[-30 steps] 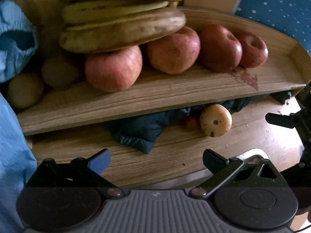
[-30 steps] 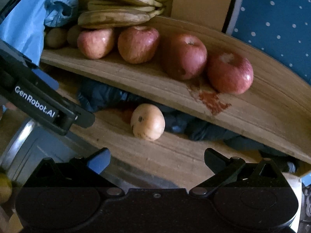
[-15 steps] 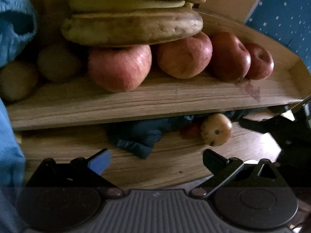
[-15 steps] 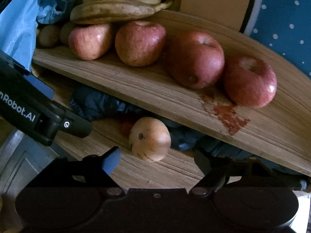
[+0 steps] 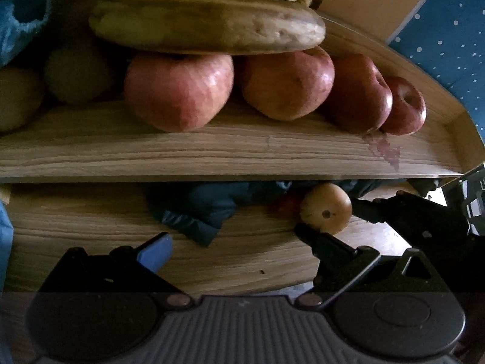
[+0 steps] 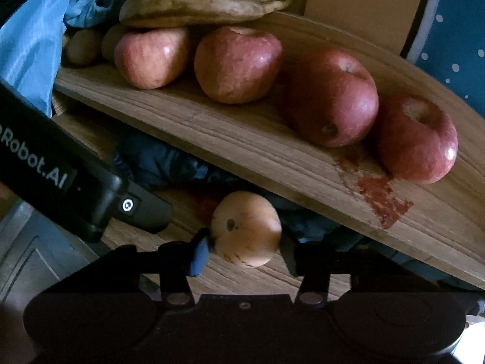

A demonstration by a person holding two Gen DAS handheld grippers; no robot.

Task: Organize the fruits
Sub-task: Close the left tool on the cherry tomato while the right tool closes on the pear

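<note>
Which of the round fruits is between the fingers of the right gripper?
The pale yellowish fruit on the lower board. The right gripper has just been closing around it; the red apples sit on the raised tray.

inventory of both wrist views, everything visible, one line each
red apples: 4, red, in a row on the wooden tray.
bananas: one bunch, browned yellow, on the left apples.
small brownish fruits: 2, tray's left end.
wooden tray: 1, red stain near right end.
pale fruit: 1, tan, on the table below the tray.
dark cloth: 1, navy, under the tray.
blue sleeve: left.
left gripper: open, empty.
right gripper: jaws just closing, against the pale fruit.
</note>
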